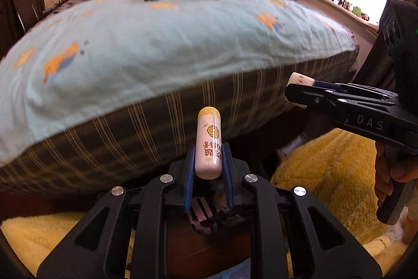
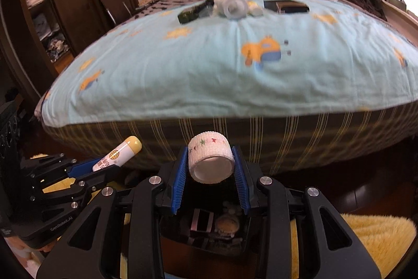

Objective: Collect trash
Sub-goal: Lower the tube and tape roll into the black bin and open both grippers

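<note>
Below both claws sits the dark bin (image 2: 206, 226), so your left gripper (image 1: 209, 164) clamps the white-yellow plastic tube (image 1: 209, 143) & right gripper (image 2: 210, 169) grips the white tape roll (image 2: 210, 161), prob. for dropping.

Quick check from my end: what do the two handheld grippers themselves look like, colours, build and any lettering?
Both match: black angular linkage arms with round silver pivot caps and ribbed blue finger pads. The left gripper reads "GenRobot.AI" on its side in the right wrist view. The right gripper shows white letters "DAS" in the left wrist view, where a hand wraps its black grip. No sleeves visible.
</note>
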The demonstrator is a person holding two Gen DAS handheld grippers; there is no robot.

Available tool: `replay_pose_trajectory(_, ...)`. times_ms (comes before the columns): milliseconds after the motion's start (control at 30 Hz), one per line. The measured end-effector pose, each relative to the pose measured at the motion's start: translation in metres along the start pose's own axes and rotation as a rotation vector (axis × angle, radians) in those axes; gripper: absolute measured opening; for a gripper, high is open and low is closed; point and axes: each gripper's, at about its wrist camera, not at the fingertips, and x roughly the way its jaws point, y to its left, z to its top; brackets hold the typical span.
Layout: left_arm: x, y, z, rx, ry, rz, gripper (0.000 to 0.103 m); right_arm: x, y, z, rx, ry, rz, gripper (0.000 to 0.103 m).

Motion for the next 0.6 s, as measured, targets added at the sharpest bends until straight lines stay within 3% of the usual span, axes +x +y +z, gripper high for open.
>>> replay_pose_trajectory(333, 0.06, 0.013, -0.028, -0.041, 0.155, -0.024, 0.018, 0.063, -0.006, -0.045, 0.024, 0.185, -0.041, 0.035)
replay_pose_trajectory(600, 0.086, 0.015, -0.039, -0.049, 0.222, -0.047, 0.018, 0.093, -0.007, -0.064, 0.045, 0.276, -0.061, 0.035)
